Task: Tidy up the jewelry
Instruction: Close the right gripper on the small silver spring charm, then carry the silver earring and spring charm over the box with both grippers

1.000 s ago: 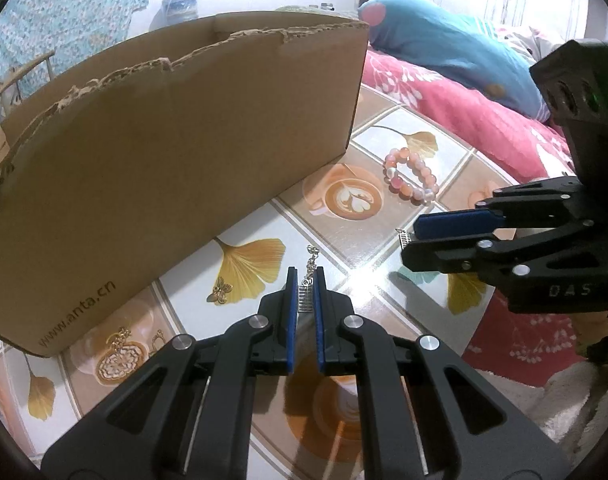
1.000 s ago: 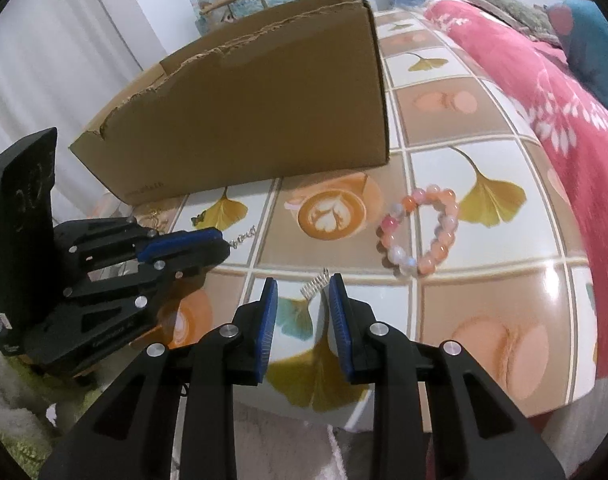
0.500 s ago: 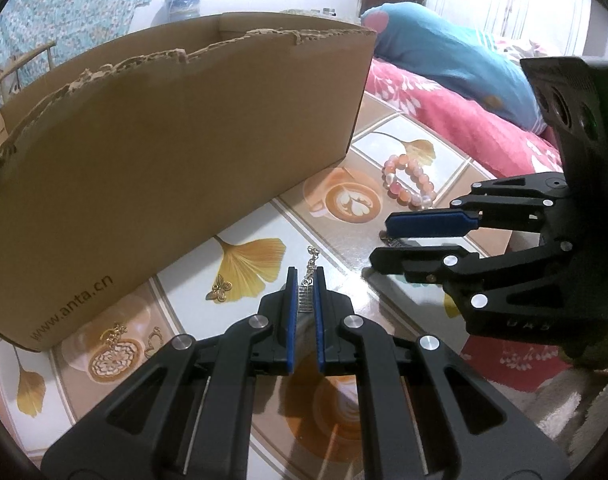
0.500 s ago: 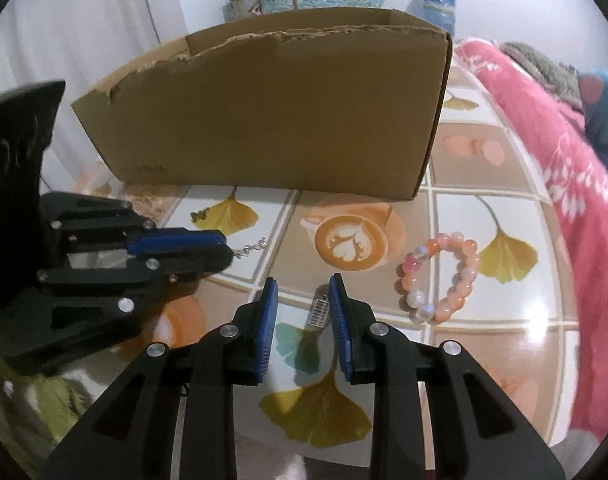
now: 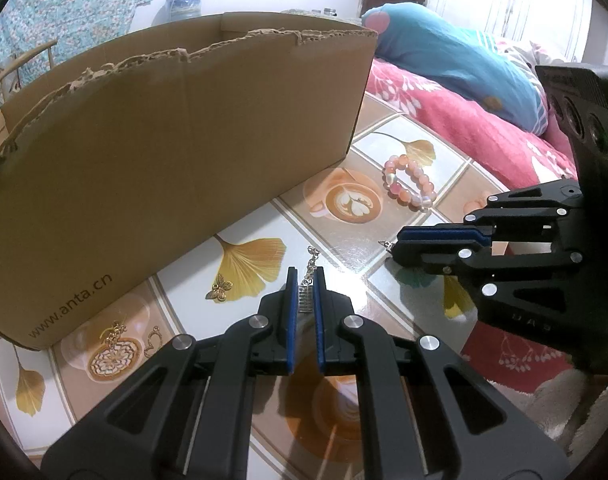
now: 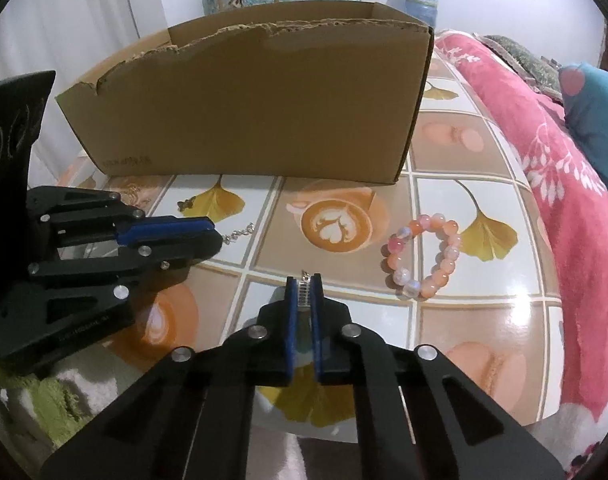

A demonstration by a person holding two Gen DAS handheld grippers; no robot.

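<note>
Ginkgo leaves and latte cups are printed on the glossy tiled tabletop [image 6: 455, 320], and a tall torn-edged brown cardboard box [image 5: 176, 168] is stood at its far side, with a pink floral blanket [image 6: 563, 184] seen at the right.

A small silver ribbed bar earring [image 5: 305, 301] is pinched between the narrow blue pads of the left hand-held gripper [image 5: 304, 280]; its chain end points away towards the box, its long axis lying along the fingers.

The right hand-held gripper [image 6: 304, 286] has just been closing, and its pads are pressed on a second silver ribbed bar earring [image 6: 303, 295], held near the tabletop's near edge with its hook end pointing far, its long axis along the fingers.

A pink and orange beaded bracelet [image 6: 423, 258] is laid flat to the right of the latte print. A small bronze butterfly charm [image 5: 220, 288] is laid on a ginkgo leaf near the box, and gold filigree earrings [image 5: 116, 334] are laid at the box's near left corner.
</note>
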